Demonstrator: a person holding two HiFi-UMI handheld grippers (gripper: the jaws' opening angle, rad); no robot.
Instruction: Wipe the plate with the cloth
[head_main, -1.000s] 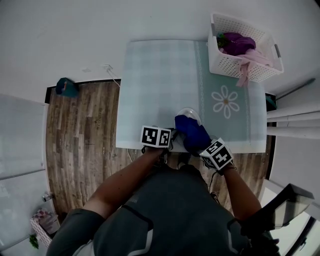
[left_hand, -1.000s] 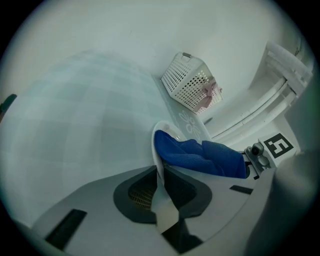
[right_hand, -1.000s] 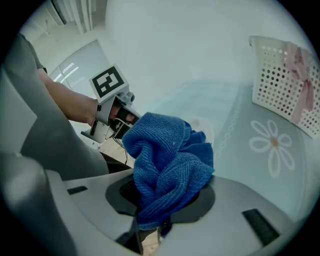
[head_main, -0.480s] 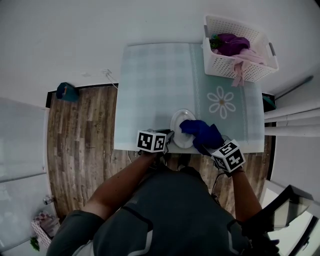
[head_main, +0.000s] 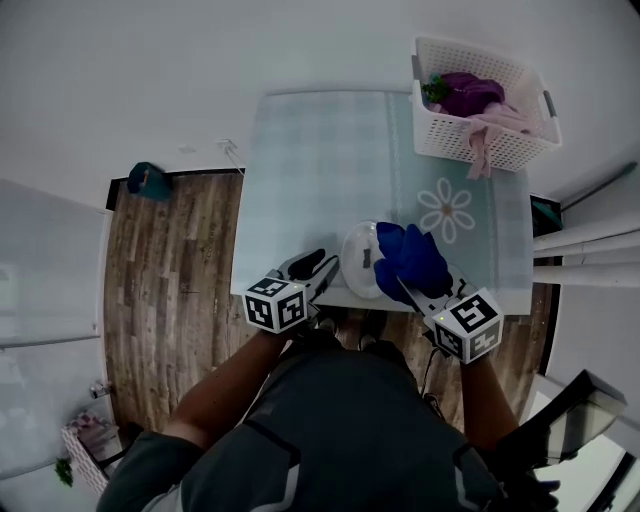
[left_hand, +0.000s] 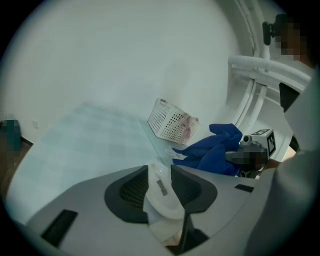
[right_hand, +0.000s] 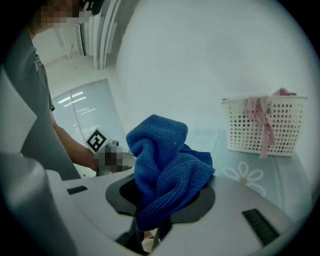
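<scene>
1. Pale green checked fabric covers the worktop, with a white daisy print towards its right side. A wooden floor lies to the left of it.
2. At the far right corner of the worktop stands a white basket with holes in its walls. It holds a purple cloth and a pink cloth, and the pink one hangs over the near rim.
3. The white plate is close to the near edge of the worktop, nearer than the daisy print and a little to its left. It sits between the two grippers.
4. The left hand-held gripper has its jaws spread wide, and they have just been opening. In the left gripper view the near rim of the plate shows in the gap between the jaws, but the pads do not clamp it. From the head view its tips are just beside the left rim of the plate.
5. The right hand-held gripper is pinching the blue cloth, which stands up out of its jaws in a bunched fold. From the head view the blue cloth overlaps the right edge of the plate. Whether the two touch cannot be told.
6. Both grippers are held above the near edge of the worktop on bare forearms.
</scene>
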